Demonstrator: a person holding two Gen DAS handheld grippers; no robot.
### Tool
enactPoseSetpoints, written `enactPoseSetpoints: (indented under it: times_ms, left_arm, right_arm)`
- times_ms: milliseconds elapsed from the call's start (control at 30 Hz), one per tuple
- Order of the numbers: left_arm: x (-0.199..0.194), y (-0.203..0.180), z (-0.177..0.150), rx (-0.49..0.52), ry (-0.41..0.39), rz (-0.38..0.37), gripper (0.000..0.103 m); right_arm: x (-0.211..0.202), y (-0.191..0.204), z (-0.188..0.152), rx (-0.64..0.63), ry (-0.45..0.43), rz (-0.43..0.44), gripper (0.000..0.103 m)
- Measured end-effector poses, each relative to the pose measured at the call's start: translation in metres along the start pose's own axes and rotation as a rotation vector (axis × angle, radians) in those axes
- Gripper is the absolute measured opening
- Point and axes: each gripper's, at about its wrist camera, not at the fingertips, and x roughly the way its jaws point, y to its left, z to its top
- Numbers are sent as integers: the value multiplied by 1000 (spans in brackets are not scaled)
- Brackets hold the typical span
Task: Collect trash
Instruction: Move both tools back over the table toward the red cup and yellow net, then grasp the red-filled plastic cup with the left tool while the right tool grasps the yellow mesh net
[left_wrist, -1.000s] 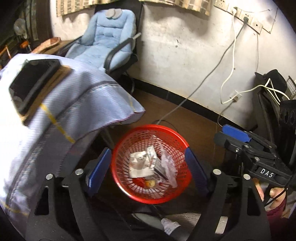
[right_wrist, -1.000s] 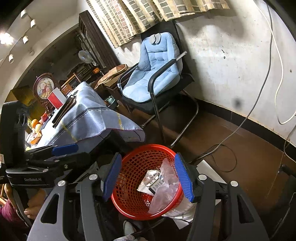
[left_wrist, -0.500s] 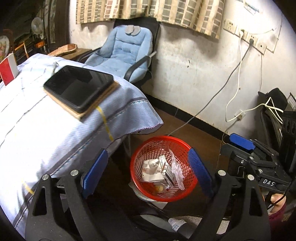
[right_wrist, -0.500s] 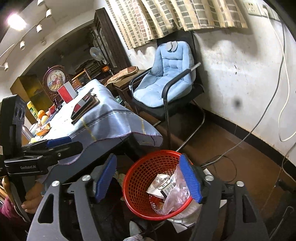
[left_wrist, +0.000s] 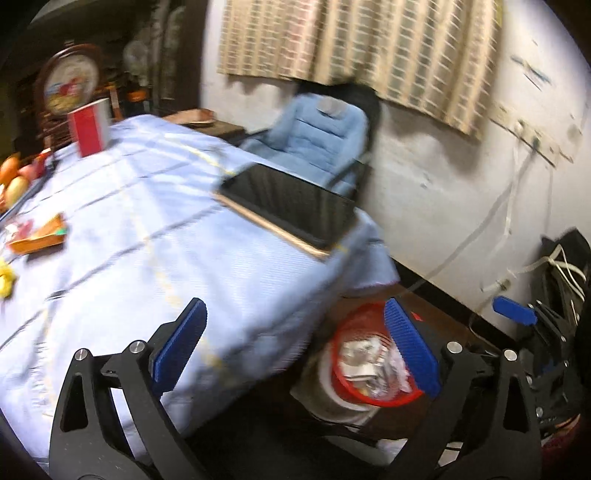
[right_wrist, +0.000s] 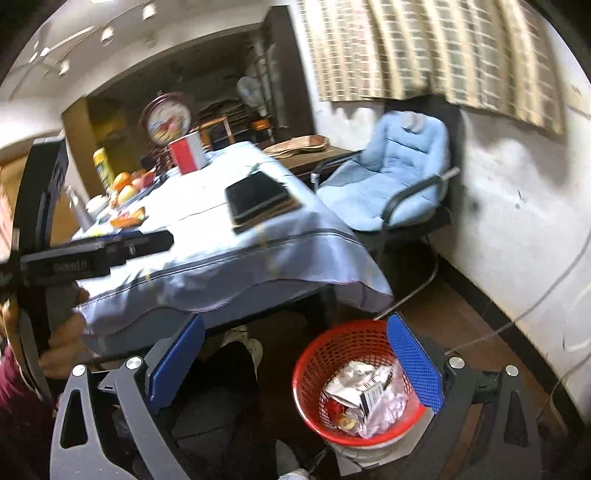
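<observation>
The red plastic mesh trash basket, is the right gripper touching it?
Apart. In the right wrist view the open right gripper hangs above the red plastic mesh trash basket, holding nothing.

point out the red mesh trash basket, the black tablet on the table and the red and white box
red plastic mesh trash basket (right_wrist: 310, 384): right wrist view, on its left wall
flat black tablet (right_wrist: 255, 195): right wrist view, middle of its dark screen
red and white box (left_wrist: 90, 127): left wrist view, on its red front face
</observation>
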Motion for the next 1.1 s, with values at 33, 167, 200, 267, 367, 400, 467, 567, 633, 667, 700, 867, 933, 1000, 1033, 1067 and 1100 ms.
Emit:
enactPoseSetpoints:
  times_ms: [33,167,200,267,367,400,467,567,633,667,700,867,933,1000,1033,1067,1100]
  left_arm:
    - [-4,13,1,-20,-11,12,94]
    - [-22,65,3,-100,-40,78,95]
    - [-27,85,4,-126,-45,100,95]
    - [-35,112,4,-162,-53,137,95]
    - [-47,156,4,-205,-59,208,95]
    - [-51,171,4,-220,-58,234,95]
    - [-58,201,2,-245,-52,281,95]
    - [-68,242,0,-282,-43,348,95]
    - [-75,272,-3,-314,-31,395,95]
    - [-77,281,-4,-324,-27,409,95]
    - [-79,293,-5,-337,-21,426,95]
    - [-87,336,-15,-352,7,495,96]
    - [-87,349,-20,-340,27,521,96]
    - [-86,363,-27,-337,51,536,96]
    - [-85,370,-32,-343,65,539,96]
    - [-82,375,-33,-349,73,538,96]
    - [-80,382,-36,-360,84,534,96]
  right_arm:
    - [2,8,3,-15,0,5,97]
    - [10,40,20,-63,-1,37,97]
    - [14,49,26,-75,2,51,97]
    - [21,64,36,-84,9,79,97]
    - [39,89,55,-90,27,136,97]
    - [45,95,60,-92,34,152,97]
    - [57,110,70,-99,48,178,97]
    - [76,137,84,-128,74,213,97]
    - [90,158,93,-156,88,228,97]
    - [94,165,96,-165,93,234,97]
    - [101,174,99,-178,101,246,97]
    - [126,214,109,-221,130,281,97]
    - [136,230,112,-235,144,290,97]
    - [144,244,113,-249,160,302,97]
    - [148,252,113,-258,167,306,97]
    - [150,257,113,-263,170,308,97]
    - [154,263,113,-271,176,312,97]
